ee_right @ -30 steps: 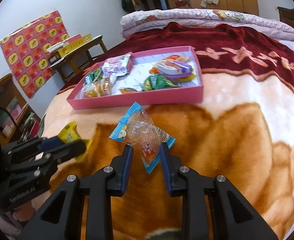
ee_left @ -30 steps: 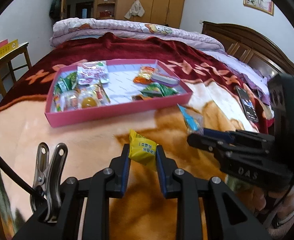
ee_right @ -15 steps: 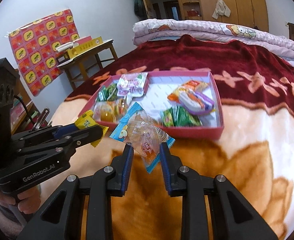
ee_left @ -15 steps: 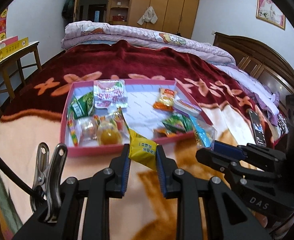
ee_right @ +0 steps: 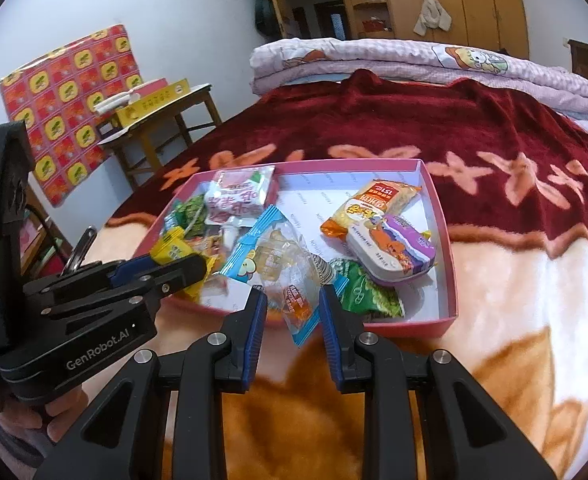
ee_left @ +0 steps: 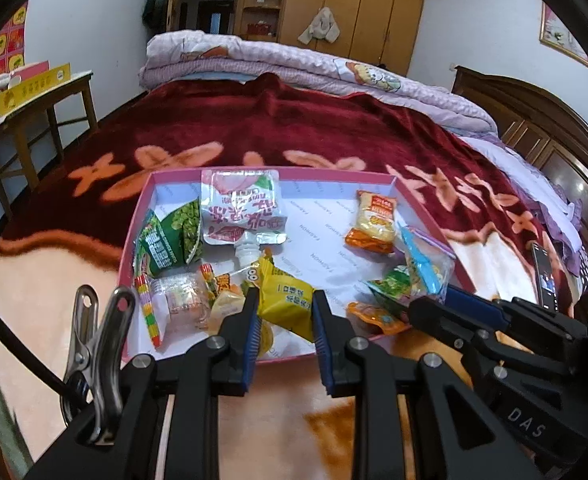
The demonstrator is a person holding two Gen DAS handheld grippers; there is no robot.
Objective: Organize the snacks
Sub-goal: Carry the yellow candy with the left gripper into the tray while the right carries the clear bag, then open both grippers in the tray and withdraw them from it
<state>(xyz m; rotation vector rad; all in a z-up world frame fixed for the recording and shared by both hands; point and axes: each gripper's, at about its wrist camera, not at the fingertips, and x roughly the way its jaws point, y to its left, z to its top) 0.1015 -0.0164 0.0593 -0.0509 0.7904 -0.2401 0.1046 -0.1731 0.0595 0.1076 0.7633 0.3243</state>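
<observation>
A pink tray (ee_left: 197,356) (ee_right: 450,248) lies on the blanket with several snack packets inside. My left gripper (ee_left: 285,307) is shut on a yellow snack packet (ee_left: 287,298) and holds it above the tray's near edge. In the right wrist view that same gripper (ee_right: 189,270) comes in from the left with the yellow snack packet (ee_right: 171,248). My right gripper (ee_right: 293,306) is shut on a clear and blue snack bag (ee_right: 277,260), just over the tray's front rim. The left wrist view shows this bag (ee_left: 426,264) at the right, above the tray's right part.
The bed carries a red and orange blanket (ee_left: 294,128) with a folded quilt (ee_left: 314,64) at the far end. A phone (ee_left: 546,276) rests at the right edge of the bed. A wooden side table (ee_right: 161,116) with yellow boxes stands left of the bed. A hand (ee_right: 33,416) grips the left tool.
Both grippers have moved forward toward the pink tray with their packets still held. The packets now hang over the tray's near edge instead of over the bare blanket.
</observation>
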